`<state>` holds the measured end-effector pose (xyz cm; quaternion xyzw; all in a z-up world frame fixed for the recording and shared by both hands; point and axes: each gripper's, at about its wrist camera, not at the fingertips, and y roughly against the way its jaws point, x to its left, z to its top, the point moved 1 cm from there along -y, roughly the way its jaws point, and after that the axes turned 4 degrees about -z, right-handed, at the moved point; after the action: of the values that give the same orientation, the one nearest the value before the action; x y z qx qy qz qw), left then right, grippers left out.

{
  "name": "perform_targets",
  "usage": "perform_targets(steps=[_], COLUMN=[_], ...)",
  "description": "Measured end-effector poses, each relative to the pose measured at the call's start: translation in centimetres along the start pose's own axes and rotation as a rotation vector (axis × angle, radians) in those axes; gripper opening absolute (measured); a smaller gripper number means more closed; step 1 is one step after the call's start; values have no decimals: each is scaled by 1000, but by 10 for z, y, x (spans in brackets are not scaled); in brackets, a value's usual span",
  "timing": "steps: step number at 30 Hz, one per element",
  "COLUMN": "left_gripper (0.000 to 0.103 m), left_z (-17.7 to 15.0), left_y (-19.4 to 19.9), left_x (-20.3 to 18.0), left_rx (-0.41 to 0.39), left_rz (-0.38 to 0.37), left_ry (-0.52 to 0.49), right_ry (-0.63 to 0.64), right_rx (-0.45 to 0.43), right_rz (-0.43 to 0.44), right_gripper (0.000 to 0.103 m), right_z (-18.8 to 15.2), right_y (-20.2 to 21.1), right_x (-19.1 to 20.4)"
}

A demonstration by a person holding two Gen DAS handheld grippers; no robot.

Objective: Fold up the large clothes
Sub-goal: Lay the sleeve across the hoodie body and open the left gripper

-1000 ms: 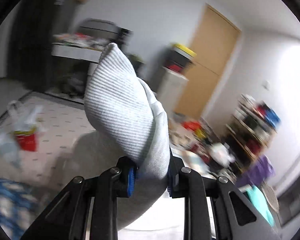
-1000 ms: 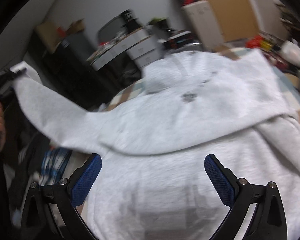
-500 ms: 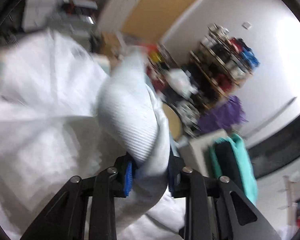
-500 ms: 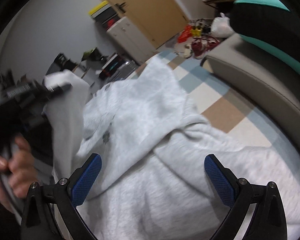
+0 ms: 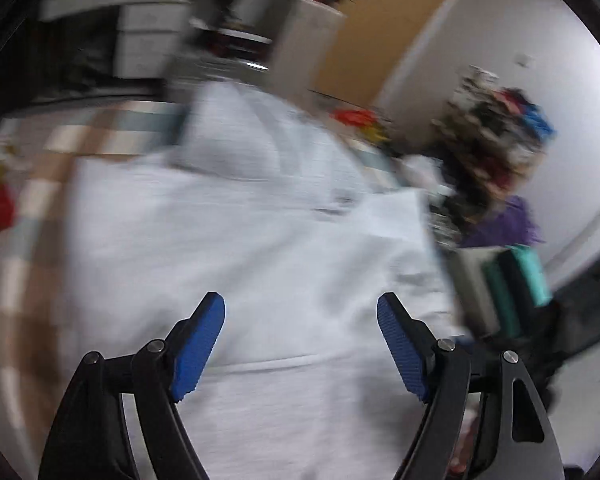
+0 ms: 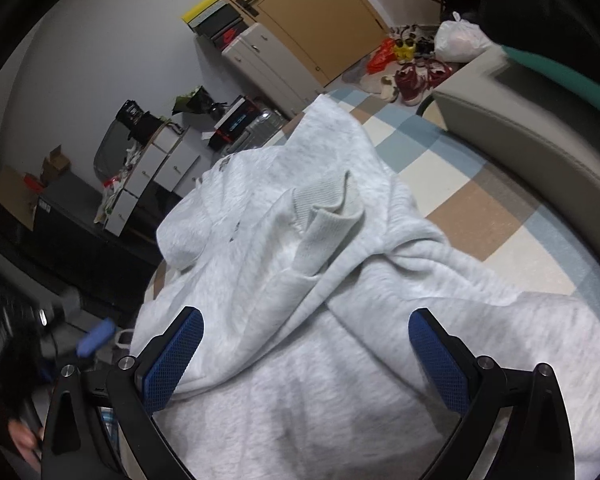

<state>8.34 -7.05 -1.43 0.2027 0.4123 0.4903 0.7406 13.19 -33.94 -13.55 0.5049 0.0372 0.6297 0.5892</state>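
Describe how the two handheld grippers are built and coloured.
Both are alike. The left gripper and right gripper each have two black jointed metal fingers with silver pivot bolts, tipped by blue cross-hatched pads. No cables or markings show.

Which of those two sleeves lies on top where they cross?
The sleeve ending in the ribbed cuff, running up from the lower left across the grey hoodie. The other sleeve, heading right, passes beneath it.
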Motion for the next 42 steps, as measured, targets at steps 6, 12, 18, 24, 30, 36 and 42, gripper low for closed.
perform_targets(steps=[6, 12, 18, 24, 30, 36, 42], left_gripper=[75, 75, 75, 75, 75, 75, 75], left_z=[-34, -45, -58, -38, -36, -21, -3], left_y=[-10, -2, -7, -11, -16, 23, -19], left_x=[62, 46, 38, 64, 68, 64, 54], left_rx=[10, -14, 5, 17, 30, -92, -27], left_rz=[82, 136, 186, 208, 233, 104, 133], left_ry=[144, 51, 3, -15, -25, -18, -23], right_ry=[131, 302, 469, 597, 562, 585, 528], right_rx=[21, 171, 177, 30, 21, 150, -34], right_rz=[-132, -302, -365, -376, -508, -566, -492], right_gripper=[103, 85, 18, 11, 11, 17, 70], right_z=[45, 86, 82, 94, 125, 107, 110], right_y=[-24, -92, -117, -97, -114, -143, -83], right_x=[23, 33, 56, 96, 84, 53, 75])
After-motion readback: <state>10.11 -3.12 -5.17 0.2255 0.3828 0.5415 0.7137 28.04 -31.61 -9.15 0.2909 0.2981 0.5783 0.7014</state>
